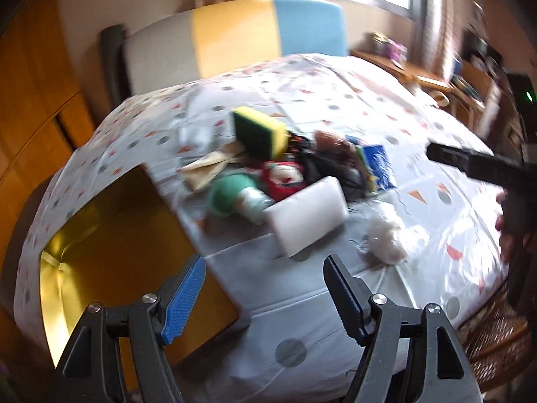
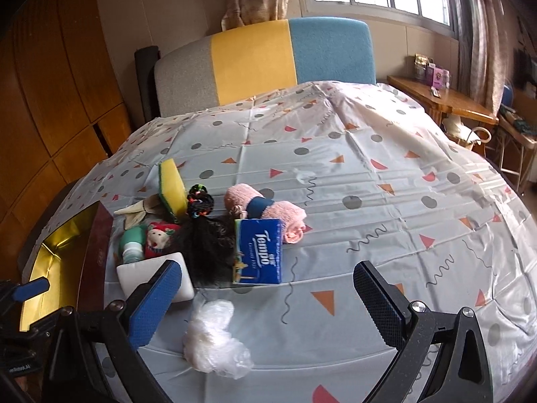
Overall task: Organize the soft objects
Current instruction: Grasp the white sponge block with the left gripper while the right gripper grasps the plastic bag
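So here's where I'm at: nothing picked up yet, both grippers empty with jaws spread wide, hovering at the near edge of the tabletop (image 2: 386, 168). The pile sits in a clump next to the gold-lined box (image 2: 50, 255), which I'm guessing is where the soft stuff goes. Using the white sponge (image 2: 151, 277) as my landmark: it's the closest thing to my left gripper (image 1: 265, 299), just ahead of the jaws, and it lies right beside the box wall. Behind it are a green bottle (image 2: 131, 240) and a little red plush (image 2: 160, 236), touching each other. On the side away from the box there's a black wig (image 2: 204, 252) with a Tempo tissue pack (image 2: 260, 252) leaning on it, and a rolled pink towel (image 2: 265, 213) just past that. The yellow-green sponge (image 2: 173, 188) stands on edge further back. Nearer me than the white sponge is a crumpled plastic bag (image 2: 214, 336), between my right gripper (image 2: 268, 288) fingers in that view. Left view is blurry, so take its details loosely. My read: first grab is the step in hand. Next move probably means easing the left jaws forward around the white sponge and squeezing gently, since it'll squash, then over into the box.
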A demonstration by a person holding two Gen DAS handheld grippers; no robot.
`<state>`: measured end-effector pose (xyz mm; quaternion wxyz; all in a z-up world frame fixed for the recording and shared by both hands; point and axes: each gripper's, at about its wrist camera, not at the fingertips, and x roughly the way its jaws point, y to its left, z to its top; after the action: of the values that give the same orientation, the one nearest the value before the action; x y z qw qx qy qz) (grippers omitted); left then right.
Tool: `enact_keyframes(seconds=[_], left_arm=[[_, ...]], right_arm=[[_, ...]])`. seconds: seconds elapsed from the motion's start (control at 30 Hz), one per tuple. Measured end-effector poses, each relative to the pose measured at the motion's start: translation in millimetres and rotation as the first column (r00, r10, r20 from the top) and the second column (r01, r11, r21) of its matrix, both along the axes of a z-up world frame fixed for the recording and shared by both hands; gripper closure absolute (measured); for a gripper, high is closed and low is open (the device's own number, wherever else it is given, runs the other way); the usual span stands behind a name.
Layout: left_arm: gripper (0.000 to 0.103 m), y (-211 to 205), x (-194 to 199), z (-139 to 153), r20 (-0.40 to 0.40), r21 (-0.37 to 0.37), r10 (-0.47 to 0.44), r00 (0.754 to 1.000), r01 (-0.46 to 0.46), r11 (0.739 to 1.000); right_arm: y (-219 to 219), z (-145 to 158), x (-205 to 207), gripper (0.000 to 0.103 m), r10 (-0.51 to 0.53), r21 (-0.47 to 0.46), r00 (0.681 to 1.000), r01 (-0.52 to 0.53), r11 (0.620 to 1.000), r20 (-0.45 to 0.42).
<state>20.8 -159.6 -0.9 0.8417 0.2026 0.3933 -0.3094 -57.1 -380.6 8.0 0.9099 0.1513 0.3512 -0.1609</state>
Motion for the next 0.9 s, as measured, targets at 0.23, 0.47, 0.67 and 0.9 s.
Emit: enact_keyframes(seconds=[0.23,0.47,0.67,0.9], left_arm=[[0.016,-61.2,1.8,-15.0,0.075,0.209,-0.244,0.967,0.224,0.952],[0.005,-99.5,13.6,-50.4,0.071,0.392,-0.384,0.920,0.329,0.859],[0.008,-112.4,28.9,-72.6,0.040,0.438,-0.384,0.922,0.329,0.836],[0.050,-98.6,27.9,-56.7,0.020,0.310,-0.320,0.947,0.298,0.903]], right_arm=[[-23.1,-18.3,-3.3,0.000,-0.024,0.105,1.000,0.025,0.994,-0.016],[-29.6,-17.7,-2.0,0.000,-0.017,0.155,1.000,0.017,0.988,-0.005],[-38.6,-19.8,-2.0,0.000,-0.045,0.183,0.999,0.047,0.982,-0.012],[-39.9,-22.4,0.6,0.000,-0.020,0.213,1.000,0.022,0.977,-0.014]])
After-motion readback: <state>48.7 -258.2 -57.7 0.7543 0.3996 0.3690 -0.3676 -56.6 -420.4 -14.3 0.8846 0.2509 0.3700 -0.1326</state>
